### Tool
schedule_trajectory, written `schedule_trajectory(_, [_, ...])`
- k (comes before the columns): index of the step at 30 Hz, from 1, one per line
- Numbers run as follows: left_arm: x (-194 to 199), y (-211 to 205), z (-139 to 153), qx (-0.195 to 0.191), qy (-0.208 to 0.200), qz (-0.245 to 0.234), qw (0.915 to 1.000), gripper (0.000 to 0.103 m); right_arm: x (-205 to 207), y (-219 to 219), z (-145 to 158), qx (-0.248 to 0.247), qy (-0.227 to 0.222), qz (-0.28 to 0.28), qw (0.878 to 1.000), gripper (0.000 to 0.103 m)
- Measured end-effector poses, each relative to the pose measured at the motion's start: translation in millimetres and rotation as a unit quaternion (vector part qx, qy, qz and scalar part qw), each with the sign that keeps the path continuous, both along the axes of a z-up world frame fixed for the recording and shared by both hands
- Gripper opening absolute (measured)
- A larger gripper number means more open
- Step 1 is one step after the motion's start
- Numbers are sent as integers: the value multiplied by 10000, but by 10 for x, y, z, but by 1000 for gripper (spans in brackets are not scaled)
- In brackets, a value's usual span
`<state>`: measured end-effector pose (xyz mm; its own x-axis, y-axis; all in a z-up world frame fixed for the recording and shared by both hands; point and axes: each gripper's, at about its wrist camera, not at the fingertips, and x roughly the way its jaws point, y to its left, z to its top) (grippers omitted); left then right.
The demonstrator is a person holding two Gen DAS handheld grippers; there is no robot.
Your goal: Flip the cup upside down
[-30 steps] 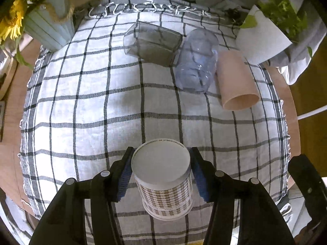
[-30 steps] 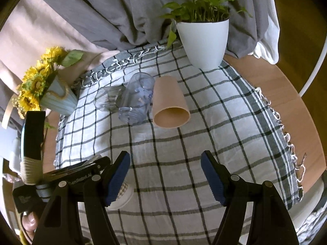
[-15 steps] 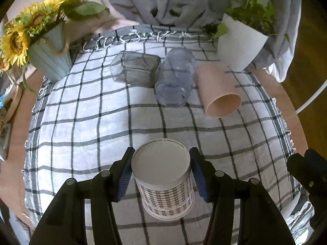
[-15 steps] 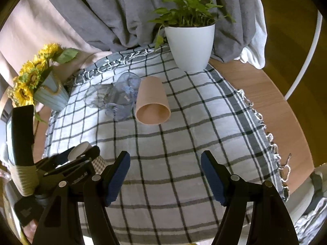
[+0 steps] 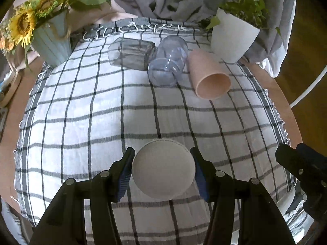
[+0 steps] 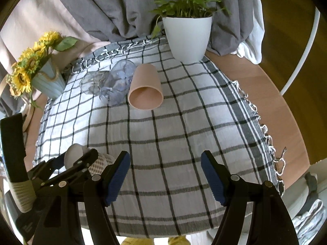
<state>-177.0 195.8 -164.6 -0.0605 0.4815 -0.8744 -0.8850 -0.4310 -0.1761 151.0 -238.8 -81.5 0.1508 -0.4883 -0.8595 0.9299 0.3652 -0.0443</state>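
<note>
Left gripper (image 5: pixel 162 173) clamps the checked paper cup (image 5: pixel 162 168), axis forward, base facing away.

Four cups (image 5: pixel 163 169) (three lying down), two tools (image 6: pixel 165 173), one potted plant (image 6: pixel 188 34), one sunflower vase (image 5: pixel 51 42)

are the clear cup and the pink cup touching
Cannot tell. In the left wrist view the clear cup and pink cup lie side by side very close; the right wrist view overlaps them, so neither shows contact or a gap plainly.
</note>
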Motion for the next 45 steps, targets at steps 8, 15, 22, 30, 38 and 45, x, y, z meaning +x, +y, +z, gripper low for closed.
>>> schedule_trajectory(8, [14,-53,76,-32,377,171,9991,91,-51,24,23,-39,41,62,10000,75])
schedule_trajectory(15, [93,-320,392,220,785,399,9959,98,-149,175,212,-317,-24,200,9993,76])
schedule_trajectory(22, [211,-880,811,617,1144,687,9891,102,-259,572,512,-682,-302,507,9959,81])
schedule_trajectory(30, [282,-1582,1129,923,1319,877,9831,102,-306,1124,785,-1051,-524,726,9904,83])
schedule_trajectory(38, [397,-2267,1360,1137,1602,809,9772,103,-371,1846,947,-1445,-559,737,9852,83])
schedule_trajectory(45, [483,-2786,1521,1322,1524,725,9768,103,-499,2429,1055,-1641,-640,648,9822,83])
